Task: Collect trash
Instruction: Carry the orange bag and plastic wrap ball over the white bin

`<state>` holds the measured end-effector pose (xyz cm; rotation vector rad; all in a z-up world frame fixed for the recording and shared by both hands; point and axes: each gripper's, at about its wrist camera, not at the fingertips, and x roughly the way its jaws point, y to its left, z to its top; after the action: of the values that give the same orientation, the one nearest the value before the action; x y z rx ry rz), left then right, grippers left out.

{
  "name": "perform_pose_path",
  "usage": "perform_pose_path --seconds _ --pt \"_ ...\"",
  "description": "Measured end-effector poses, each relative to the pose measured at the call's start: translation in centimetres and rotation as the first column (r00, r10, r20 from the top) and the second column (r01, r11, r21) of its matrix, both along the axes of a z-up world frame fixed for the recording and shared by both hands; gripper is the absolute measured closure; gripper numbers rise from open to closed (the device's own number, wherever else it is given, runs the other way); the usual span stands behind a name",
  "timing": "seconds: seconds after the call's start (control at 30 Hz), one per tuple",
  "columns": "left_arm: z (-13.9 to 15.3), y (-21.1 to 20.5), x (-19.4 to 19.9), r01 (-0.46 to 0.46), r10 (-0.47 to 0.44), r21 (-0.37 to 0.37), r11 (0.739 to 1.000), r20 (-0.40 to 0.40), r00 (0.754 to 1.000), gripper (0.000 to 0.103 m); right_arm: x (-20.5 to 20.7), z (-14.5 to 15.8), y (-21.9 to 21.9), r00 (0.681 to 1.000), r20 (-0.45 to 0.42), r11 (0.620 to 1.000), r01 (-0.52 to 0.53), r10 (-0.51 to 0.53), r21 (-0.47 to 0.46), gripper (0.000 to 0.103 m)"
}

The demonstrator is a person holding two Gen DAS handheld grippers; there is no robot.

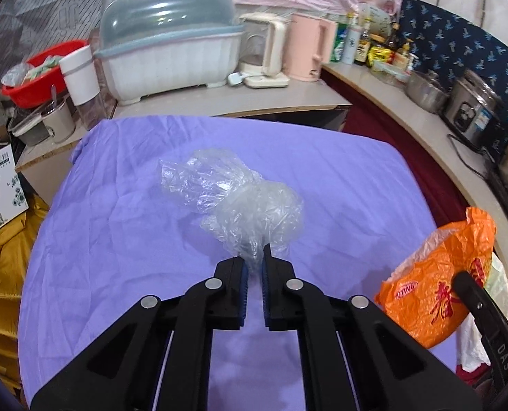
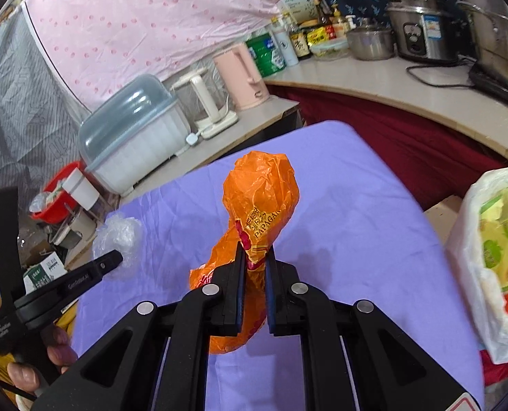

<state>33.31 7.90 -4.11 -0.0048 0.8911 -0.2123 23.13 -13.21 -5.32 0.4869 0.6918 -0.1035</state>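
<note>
Purple cloth (image 1: 116, 239) covers the table in front of me, with kitchen counters curving behind it. My left gripper (image 1: 254, 267) is clamped on a crumpled clear plastic bag (image 1: 233, 195) over the cloth's middle. My right gripper (image 2: 255, 274) pinches an orange plastic bag (image 2: 260, 188), beside a white trash bag (image 2: 493, 257) at the table's right edge.

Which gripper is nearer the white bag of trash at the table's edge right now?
Right. The right gripper, shut on the orange bag, has the white trash bag just to its right. The left gripper, clamping the clear plastic, is farther left across the purple cloth.
</note>
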Motion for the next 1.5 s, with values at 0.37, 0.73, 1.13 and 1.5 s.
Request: perform_pose_path --seconds 0.37,0.73,1.13,1.5 --pt "4.8 -8.0 -8.2 0.147 -0.146 0.000 0.989 0.077 0.986 0.097 -7.9 5.0 -6.6 0.988 0.104 0.994 0.113 -0.111 -0.013 0.094" --pt "6.6 -15.6 -14.9 0.279 -0.280 0.022 0.960 0.109 0.954 0.097 -15.7 6.7 -14.2 0.959 0.147 0.969 0.246 -0.243 -0.002 0.094" --pt "6.1 -23.4 -20.1 0.407 -0.411 0.055 0.912 0.099 0.906 0.097 -21.8 5.6 -20.7 0.927 0.135 0.935 0.355 -0.351 -0.008 0.093" --pt "2.7 -29.8 -21.6 0.520 -0.523 0.071 0.851 0.019 0.852 0.096 -23.8 2.0 -25.6 0.899 0.071 0.900 0.435 -0.432 -0.032 0.093"
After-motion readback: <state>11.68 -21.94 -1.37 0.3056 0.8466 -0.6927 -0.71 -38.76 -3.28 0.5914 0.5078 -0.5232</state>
